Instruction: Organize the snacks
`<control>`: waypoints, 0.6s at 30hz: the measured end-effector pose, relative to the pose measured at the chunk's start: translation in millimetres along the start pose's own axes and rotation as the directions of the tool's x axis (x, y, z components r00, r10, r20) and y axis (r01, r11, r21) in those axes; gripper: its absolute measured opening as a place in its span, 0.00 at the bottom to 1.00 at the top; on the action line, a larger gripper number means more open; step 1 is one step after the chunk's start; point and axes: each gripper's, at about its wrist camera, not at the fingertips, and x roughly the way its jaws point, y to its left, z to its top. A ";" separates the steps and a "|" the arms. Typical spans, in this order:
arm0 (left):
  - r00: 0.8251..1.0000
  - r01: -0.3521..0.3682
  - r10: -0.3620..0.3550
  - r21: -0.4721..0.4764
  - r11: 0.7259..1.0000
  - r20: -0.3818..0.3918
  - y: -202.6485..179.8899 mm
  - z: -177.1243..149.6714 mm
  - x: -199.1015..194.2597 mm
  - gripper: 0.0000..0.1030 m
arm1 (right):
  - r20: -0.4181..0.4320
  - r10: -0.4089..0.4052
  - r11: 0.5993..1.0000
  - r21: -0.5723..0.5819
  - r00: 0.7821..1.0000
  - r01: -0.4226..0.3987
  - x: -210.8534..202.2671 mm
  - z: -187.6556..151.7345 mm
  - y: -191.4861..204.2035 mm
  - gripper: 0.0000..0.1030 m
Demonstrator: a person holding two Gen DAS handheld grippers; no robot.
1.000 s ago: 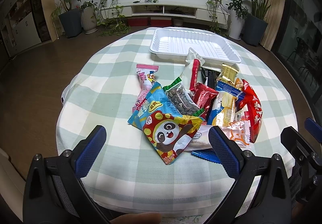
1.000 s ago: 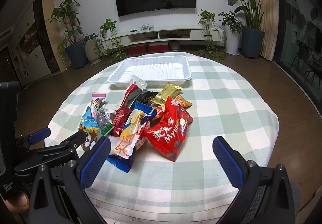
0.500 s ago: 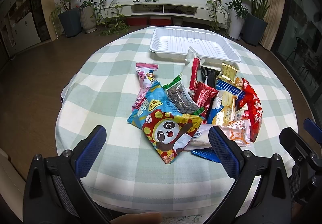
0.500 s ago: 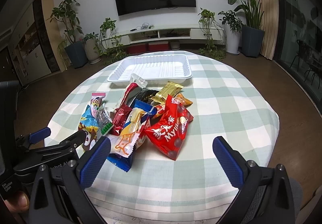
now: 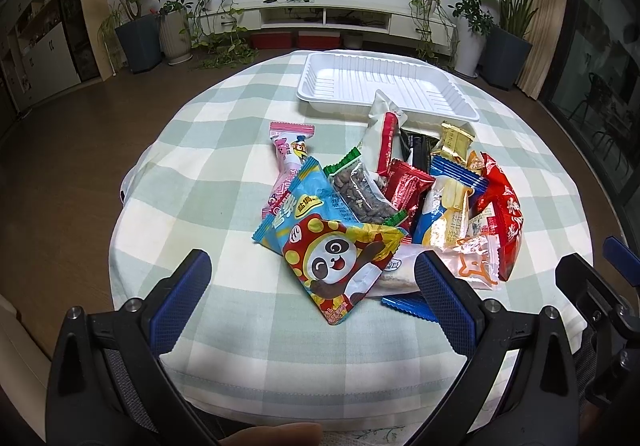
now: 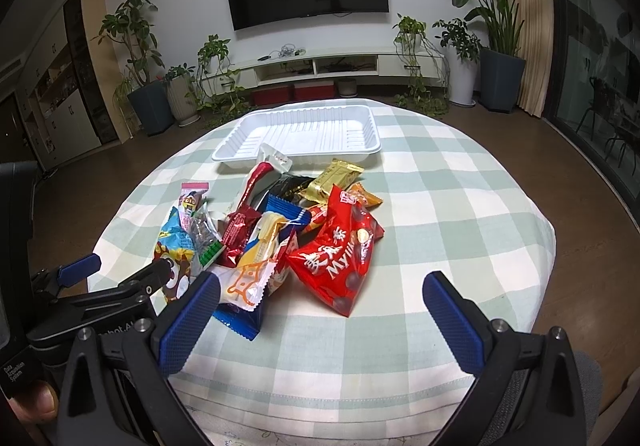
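Lying crosswise behind the snack pile (image 5: 392,201), white tray (image 5: 384,87) runs left-right.

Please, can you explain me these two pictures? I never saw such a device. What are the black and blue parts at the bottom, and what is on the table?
No robot here: a person holds a hand tool in each hand, each with a camera looking along its two blue-padded fingers. One picture comes from the left claw, the other from the right claw. Both are open and hold nothing. On the checked tablecloth lies a pile of snack packets, among them a panda packet and a red bag. Behind the pile stands an empty white tray.
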 end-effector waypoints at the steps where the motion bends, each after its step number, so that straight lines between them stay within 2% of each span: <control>1: 1.000 0.000 0.000 0.000 1.000 -0.001 -0.1 -0.3 0.3 1.00 | -0.001 0.000 1.000 0.000 1.000 0.000 0.9 -1.5 0.5 1.00; 18: 1.000 0.002 -0.002 -0.004 1.000 -0.010 5.3 -1.6 3.0 1.00 | -0.004 0.002 1.000 0.003 1.000 -0.002 2.6 -2.9 0.5 1.00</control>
